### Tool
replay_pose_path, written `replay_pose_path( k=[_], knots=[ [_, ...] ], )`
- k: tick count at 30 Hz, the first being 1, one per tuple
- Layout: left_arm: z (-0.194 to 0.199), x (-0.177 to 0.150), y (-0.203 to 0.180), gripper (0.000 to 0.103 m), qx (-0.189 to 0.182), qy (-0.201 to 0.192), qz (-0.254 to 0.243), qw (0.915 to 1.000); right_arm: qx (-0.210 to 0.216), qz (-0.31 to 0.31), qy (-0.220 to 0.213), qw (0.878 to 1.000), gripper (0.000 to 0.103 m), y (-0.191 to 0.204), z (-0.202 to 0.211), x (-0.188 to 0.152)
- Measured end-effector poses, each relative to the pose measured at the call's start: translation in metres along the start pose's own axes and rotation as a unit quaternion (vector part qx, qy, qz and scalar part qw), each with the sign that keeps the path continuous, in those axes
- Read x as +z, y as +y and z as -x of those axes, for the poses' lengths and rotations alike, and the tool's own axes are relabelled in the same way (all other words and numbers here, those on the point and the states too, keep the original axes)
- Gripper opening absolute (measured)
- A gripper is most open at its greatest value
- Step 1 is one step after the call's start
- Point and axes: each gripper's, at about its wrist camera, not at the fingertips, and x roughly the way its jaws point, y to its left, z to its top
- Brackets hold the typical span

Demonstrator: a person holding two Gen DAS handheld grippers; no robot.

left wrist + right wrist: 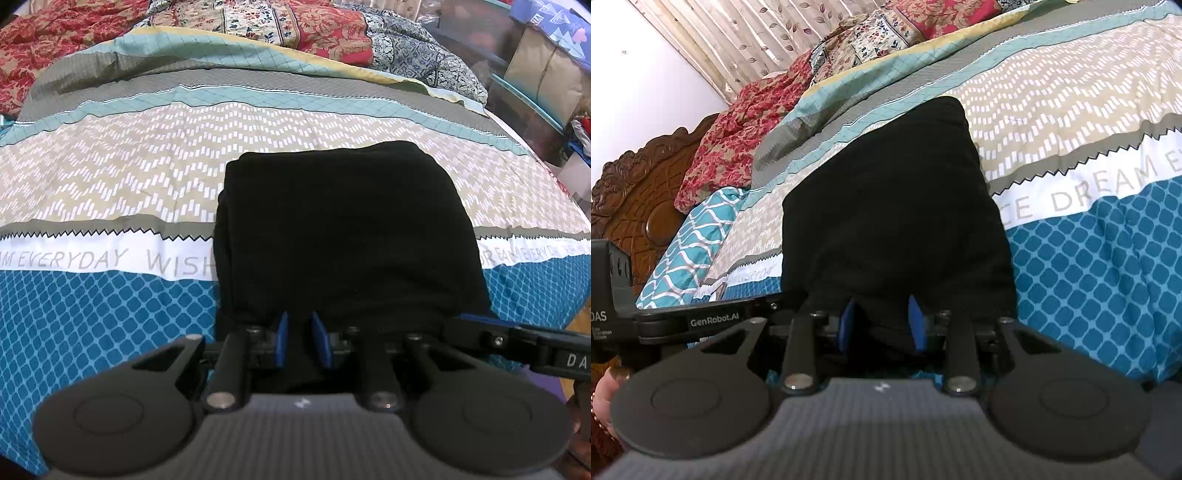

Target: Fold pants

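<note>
The black pants (347, 229) lie folded into a thick rectangular bundle on the patterned bedsheet (110, 184). My left gripper (299, 325) sits at the near edge of the bundle, left of centre, its blue pads (282, 332) close together with black cloth pinched between them. In the right wrist view the pants (894, 192) stretch away from my right gripper (882, 317), whose blue pads (918, 325) stand wider and press on a thick bunch of the near edge. Each gripper's body shows in the other's view: the right gripper (517, 339) and the left gripper (701, 317).
A red floral quilt (55, 48) and other patterned covers are heaped at the far end of the bed. A carved wooden headboard (639, 195) and a teal pillow (687, 251) lie to the left. Boxes and bags (546, 74) stand beyond the bed's right edge.
</note>
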Motion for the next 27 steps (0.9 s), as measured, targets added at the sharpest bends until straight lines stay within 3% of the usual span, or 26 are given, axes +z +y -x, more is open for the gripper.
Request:
replay_pose_path(
  k=[27],
  knots=[
    [-0.0002, -0.0021, 0.0021, 0.018, -0.007, -0.004, 0.008, 0.9999, 0.002, 0.003, 0.002, 1.0, 0.037, -0.0046, 0.0042, 0.0015]
  ],
)
